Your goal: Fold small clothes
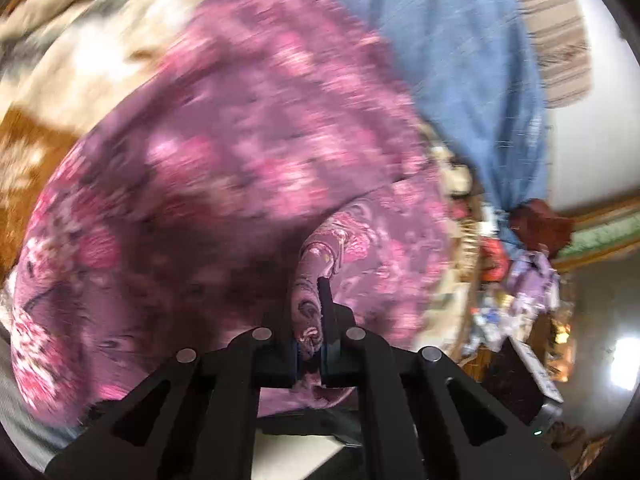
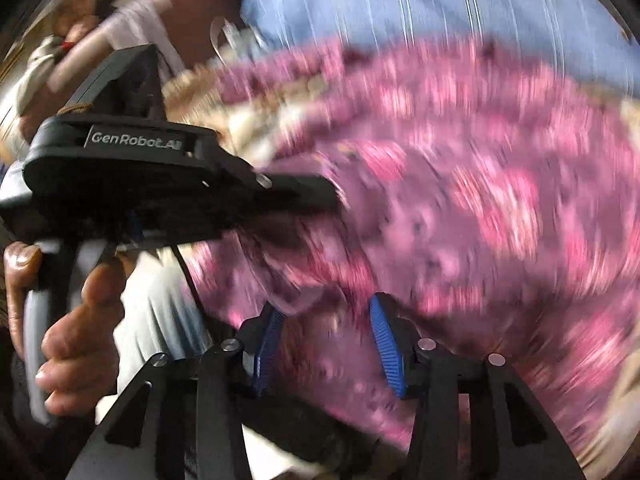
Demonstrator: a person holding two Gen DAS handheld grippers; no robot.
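Your left gripper (image 1: 310, 320) has its jaws narrowed onto a bunched fold of the purple-and-pink floral cloth garment (image 1: 224, 168), so that corner is secure. The rest of the garment hangs and spreads ahead of it, over a tan-and-cream patterned blanket (image 1: 80, 52) and beside a pale blue cloth (image 1: 460, 60); both views are heavily smeared, so exactly how it lies is hard to tell.

Your right gripper (image 2: 328, 344) has its jaws standing wide, blue ribbed pads (image 2: 386, 344) apart with floral fabric between and beyond them; I can't tell whether either pad touches the cloth. In the right wrist view, the left gripper's black body (image 2: 132, 176) sits just to the side, your hand (image 2: 60, 320) around its handle.

To fold cleanly, I'd judge you should slow down first. Bring the right jaws onto a single matching edge, not a thick wad, and close fully before pulling. Then draw both corners apart until the cloth is taut, and lay it flat.
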